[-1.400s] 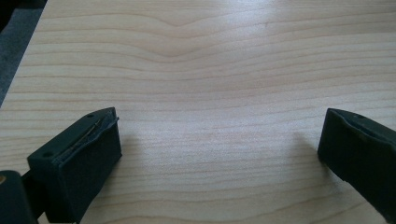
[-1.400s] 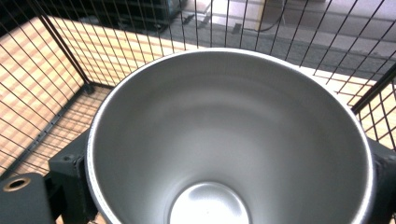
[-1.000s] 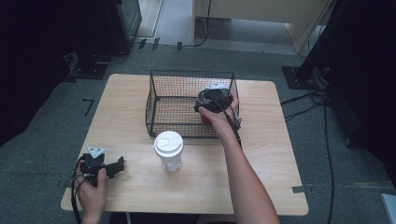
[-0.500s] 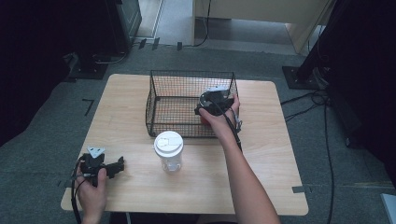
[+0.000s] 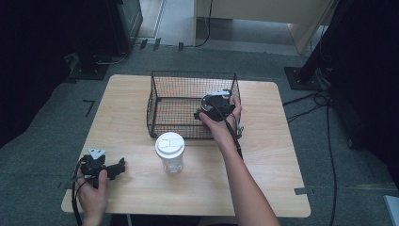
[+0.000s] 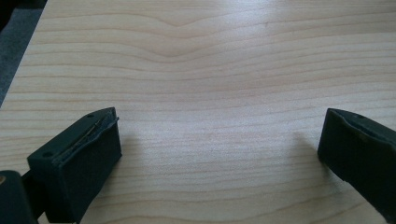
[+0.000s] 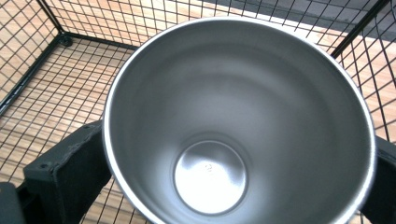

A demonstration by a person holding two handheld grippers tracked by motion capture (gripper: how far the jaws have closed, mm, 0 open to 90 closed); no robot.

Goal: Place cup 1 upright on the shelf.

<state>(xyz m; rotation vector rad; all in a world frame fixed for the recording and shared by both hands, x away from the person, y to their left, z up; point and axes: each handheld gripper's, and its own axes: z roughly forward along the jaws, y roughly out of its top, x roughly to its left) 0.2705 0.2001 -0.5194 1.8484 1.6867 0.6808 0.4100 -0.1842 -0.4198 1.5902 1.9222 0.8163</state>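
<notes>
Steel cup placement in the wire basket is judged nearly done. In the high view, the right gripper is held over the basket's right end, while the left gripper rests near the table's front left corner and a lidded plastic cup stands in front of the basket. In the left gripper view, the jaws are spread wide over bare wood, with nothing between them. In the right gripper view, the steel cup is seen upright inside the basket, between jaws that have just been opening; whether the pads touch it cannot be told. Withdrawal is left.
</notes>
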